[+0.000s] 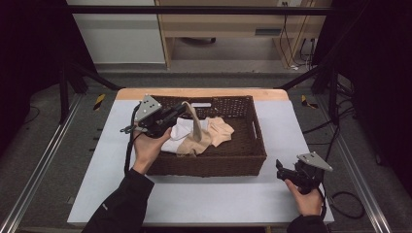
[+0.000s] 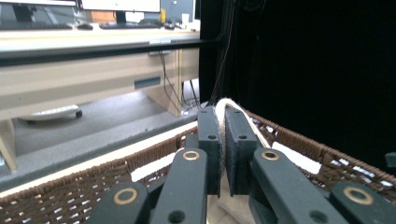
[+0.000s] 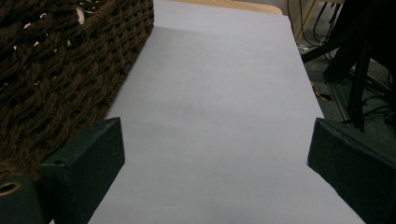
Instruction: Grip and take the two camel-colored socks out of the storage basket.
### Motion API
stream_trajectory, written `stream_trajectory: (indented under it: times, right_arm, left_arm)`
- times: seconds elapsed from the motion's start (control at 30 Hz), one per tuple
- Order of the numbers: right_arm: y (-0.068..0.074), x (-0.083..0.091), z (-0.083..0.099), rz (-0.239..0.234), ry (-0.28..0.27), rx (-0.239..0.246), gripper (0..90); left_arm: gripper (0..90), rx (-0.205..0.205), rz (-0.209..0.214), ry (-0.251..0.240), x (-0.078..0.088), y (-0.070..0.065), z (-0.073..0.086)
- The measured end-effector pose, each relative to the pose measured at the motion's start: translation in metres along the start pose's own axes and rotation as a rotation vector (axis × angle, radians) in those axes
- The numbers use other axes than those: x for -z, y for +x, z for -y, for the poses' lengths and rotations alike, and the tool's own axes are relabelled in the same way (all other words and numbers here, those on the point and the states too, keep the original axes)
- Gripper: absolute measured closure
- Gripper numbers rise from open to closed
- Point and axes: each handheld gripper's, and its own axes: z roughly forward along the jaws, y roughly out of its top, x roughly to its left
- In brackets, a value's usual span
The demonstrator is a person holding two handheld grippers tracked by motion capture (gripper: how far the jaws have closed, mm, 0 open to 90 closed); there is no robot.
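Over the basket's (image 1: pixel 252 127) left rim, your left hand-held gripper (image 1: pixel 183 108) is clamped on a beige cloth strip (image 1: pixel 195 124), lifted taut from beige and white garments (image 1: pixel 217 130) heaped inside. Near the counter's (image 1: pixel 204 199) front right corner, your right hand-held gripper (image 1: pixel 280 170) rests low, jaws wide apart, holding nothing.

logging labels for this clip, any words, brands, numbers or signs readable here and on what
None can be read.
Left gripper and right gripper: no markings legible.
Wicker basket and the beige cloth lifted from it: no label seen.
Yellow-black floor tape: stripes, no text.
Small plate on the wooden furniture: too small to read.
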Motion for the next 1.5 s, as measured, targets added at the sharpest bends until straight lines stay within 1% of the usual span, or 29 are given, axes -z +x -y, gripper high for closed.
stream_trajectory:
  times: [0.17,0.2,0.23,0.27,0.4,0.67,0.73,0.77,0.8,0.83,0.9,0.93,0.97,1.1,1.13,1.23,1.3,1.33,1.37,1.4,1.43,1.47,1.5]
  right_arm:
    - [-0.001,0.001,0.0,0.004,-0.005,-0.002,4.3]
    - [-0.001,0.001,0.0,0.004,-0.004,-0.003,4.3]
    - [-0.001,0.001,0.0,0.003,-0.003,-0.003,4.3]
    - [0.0,0.001,0.0,0.003,-0.002,-0.004,4.3]
    - [0.0,0.001,0.0,0.005,-0.002,-0.001,4.3]
    - [0.0,0.001,0.0,0.006,-0.005,0.0,4.4]
    - [0.0,0.001,0.0,0.005,-0.006,-0.002,4.4]
    - [0.0,0.001,0.0,0.005,-0.006,-0.002,4.4]
    - [0.0,0.0,0.001,0.003,-0.001,0.005,4.5]
    - [0.001,0.0,0.001,0.001,0.003,0.004,4.6]
    - [0.001,0.001,0.001,0.0,-0.005,0.004,4.6]
    - [0.001,0.001,0.001,0.0,-0.005,0.004,4.6]
    - [0.001,0.001,0.001,0.001,-0.005,0.008,4.6]
    - [0.0,0.001,0.001,0.002,-0.004,0.007,4.6]
    - [0.0,0.001,0.001,0.003,-0.002,0.008,4.6]
    - [0.0,0.001,0.001,0.003,-0.002,0.008,4.6]
    - [0.001,0.001,0.001,0.003,-0.002,0.008,4.6]
    - [0.001,0.001,0.001,0.003,-0.002,0.008,4.6]
    - [0.001,0.001,0.001,0.003,-0.001,0.006,4.6]
    - [0.001,0.001,0.001,0.002,0.0,0.007,4.6]
    - [0.001,0.001,0.001,0.002,-0.001,0.007,4.6]
    - [0.001,0.001,0.001,0.002,-0.001,0.007,4.6]
    - [0.001,0.002,0.001,0.001,0.0,0.006,4.6]
  left_arm:
    - [85.8,-0.017,0.014,-0.043,0.016,-0.007,-0.013]
    - [85.8,-0.017,0.014,-0.043,0.016,-0.007,-0.013]
    - [85.8,-0.017,0.021,-0.057,0.019,-0.009,-0.016]
    - [85.7,-0.026,0.031,-0.072,0.026,-0.013,-0.021]
    - [85.7,-0.054,0.049,-0.082,0.037,-0.022,-0.027]
    - [85.7,-0.067,0.098,-0.117,0.063,-0.036,-0.035]
    - [85.8,-0.068,0.113,-0.119,0.068,-0.04,-0.035]
    - [85.7,-0.068,0.113,-0.119,0.068,-0.04,-0.035]
    - [85.7,-0.076,0.123,-0.118,0.072,-0.043,-0.033]
    - [85.7,-0.074,0.13,-0.118,0.073,-0.045,-0.03]
    - [85.7,-0.089,0.133,-0.103,0.074,-0.05,-0.025]
    - [85.7,-0.089,0.133,-0.103,0.074,-0.05,-0.025]
    - [85.7,-0.088,0.139,-0.097,0.074,-0.052,-0.021]
    - [85.7,-0.082,0.171,-0.094,0.079,-0.058,-0.01]
    - [85.7,-0.081,0.182,-0.094,0.083,-0.061,-0.007]
    - [85.7,-0.079,0.192,-0.092,0.087,-0.064,-0.003]
    - [85.7,-0.081,0.201,-0.071,0.092,-0.067,0.006]
    - [85.7,-0.081,0.201,-0.071,0.092,-0.067,0.006]
    - [85.7,-0.081,0.207,-0.063,0.093,-0.068,0.009]
    - [85.7,-0.079,0.211,-0.055,0.095,-0.069,0.013]
    - [85.7,-0.079,0.214,-0.036,0.098,-0.07,0.021]
    - [85.7,-0.079,0.214,-0.036,0.098,-0.07,0.021]
    - [85.7,-0.073,0.217,-0.027,0.099,-0.07,0.027]
